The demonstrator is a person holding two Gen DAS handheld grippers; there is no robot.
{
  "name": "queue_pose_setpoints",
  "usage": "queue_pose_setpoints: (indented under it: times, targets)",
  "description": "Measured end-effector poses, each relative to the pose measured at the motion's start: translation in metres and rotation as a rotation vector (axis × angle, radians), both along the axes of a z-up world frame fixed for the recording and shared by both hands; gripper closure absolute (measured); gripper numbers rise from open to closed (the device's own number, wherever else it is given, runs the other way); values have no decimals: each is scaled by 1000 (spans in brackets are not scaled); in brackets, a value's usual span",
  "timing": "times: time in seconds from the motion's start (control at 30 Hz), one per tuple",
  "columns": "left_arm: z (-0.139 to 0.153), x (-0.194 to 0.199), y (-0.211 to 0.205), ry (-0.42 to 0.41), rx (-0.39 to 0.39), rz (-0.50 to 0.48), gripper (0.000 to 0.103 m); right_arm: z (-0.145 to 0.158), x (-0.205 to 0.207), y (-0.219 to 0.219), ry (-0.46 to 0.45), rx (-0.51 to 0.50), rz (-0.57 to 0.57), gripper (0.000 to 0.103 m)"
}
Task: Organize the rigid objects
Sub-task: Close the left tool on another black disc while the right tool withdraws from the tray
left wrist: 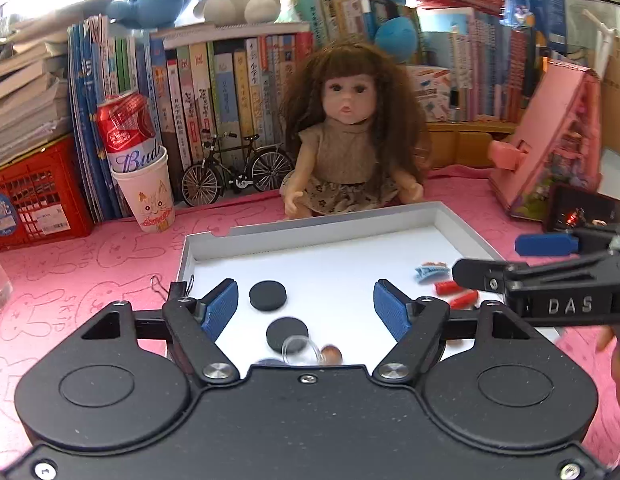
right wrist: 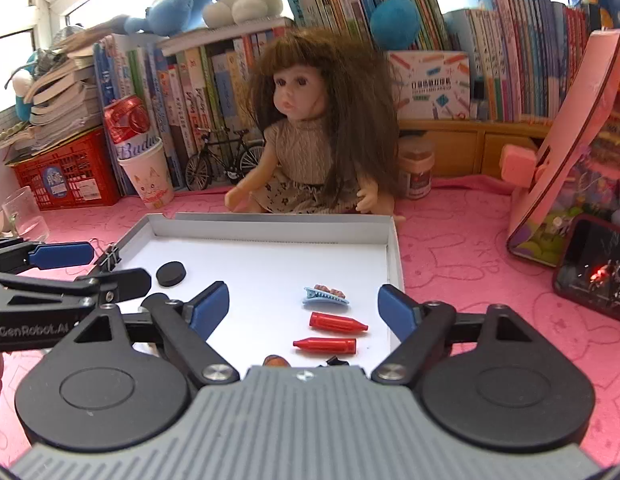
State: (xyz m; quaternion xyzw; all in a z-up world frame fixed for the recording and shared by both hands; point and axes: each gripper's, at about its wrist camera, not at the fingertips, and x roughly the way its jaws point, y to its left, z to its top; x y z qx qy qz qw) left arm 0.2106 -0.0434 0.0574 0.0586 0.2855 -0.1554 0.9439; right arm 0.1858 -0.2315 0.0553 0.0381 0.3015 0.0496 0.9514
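Note:
A shallow white box tray (left wrist: 310, 225) (right wrist: 269, 224) lies on the pink cloth. It holds two black discs (left wrist: 268, 296) (left wrist: 287, 334), a clear ring (left wrist: 297, 350), a blue hair clip (right wrist: 325, 297) and two red crayon-shaped pieces (right wrist: 338, 322) (right wrist: 325, 345). My left gripper (left wrist: 305, 308) hovers open over the tray's left half, with nothing between its blue pads. My right gripper (right wrist: 303, 312) hangs open over the right half, above the clip and red pieces, touching none. Each gripper shows at the edge of the other's view. A brown item (right wrist: 275, 361) is partly hidden under my right gripper.
A doll (left wrist: 350, 140) sits just behind the tray. A paper cup holding a can (left wrist: 143, 184), a model bicycle (left wrist: 233, 172) and a red crate (left wrist: 37, 196) stand at the back left. A pink toy house (right wrist: 582, 152) and a phone (right wrist: 594, 268) are at the right. A binder clip (right wrist: 109, 260) sits on the tray's left wall.

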Motion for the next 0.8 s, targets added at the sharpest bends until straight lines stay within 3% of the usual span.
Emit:
queue_pose_setpoints:
  times: [0.47, 0.8]
  targets:
    - [-2, -77, 19, -20, -65, -70, 30, 7, -63, 3, -81, -1, 63, 3]
    - [-23, -130, 24, -9, -27, -161, 30, -13, -114, 8, -129, -124, 90, 0]
